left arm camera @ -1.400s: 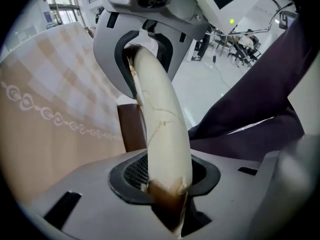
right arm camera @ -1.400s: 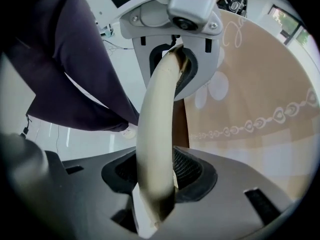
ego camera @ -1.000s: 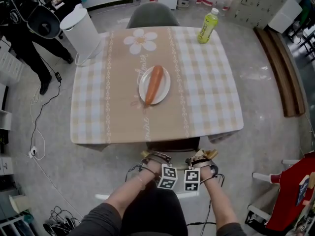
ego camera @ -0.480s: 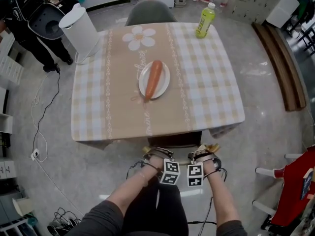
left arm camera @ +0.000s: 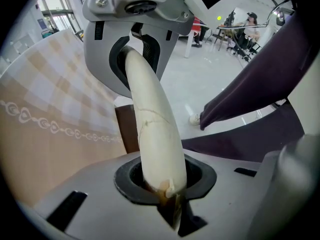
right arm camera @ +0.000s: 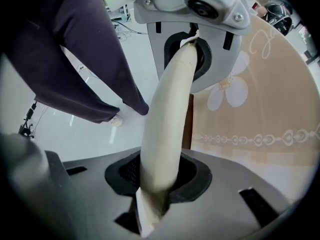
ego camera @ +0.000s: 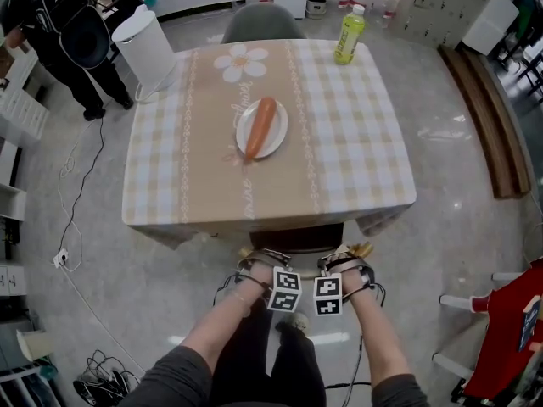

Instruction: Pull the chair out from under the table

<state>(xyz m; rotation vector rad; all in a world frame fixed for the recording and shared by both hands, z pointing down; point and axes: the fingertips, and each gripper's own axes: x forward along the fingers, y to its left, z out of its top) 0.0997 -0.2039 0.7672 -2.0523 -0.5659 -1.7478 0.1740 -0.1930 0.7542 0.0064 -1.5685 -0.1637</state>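
Chair (ego camera: 297, 237) tucked under bench (ego camera: 356, 155) at near edge; only dark back top shows, seat hidden by cloth. Left tool (ego camera: 253, 259) & right tool (ego camera: 352, 255) point down just beside back's two top corners, prob. one per side so pull runs straight. Each tool's jaws pressed together, nothing seen betw. them; contact w/ chair unclear. Room: bare floor behind legs, red-covered frame (ego camera: 501, 337) well off to right. Cloth hem overhangs back, may snag; plate (ego camera: 280, 136) & bottle (ego camera: 349, 35) could shift.
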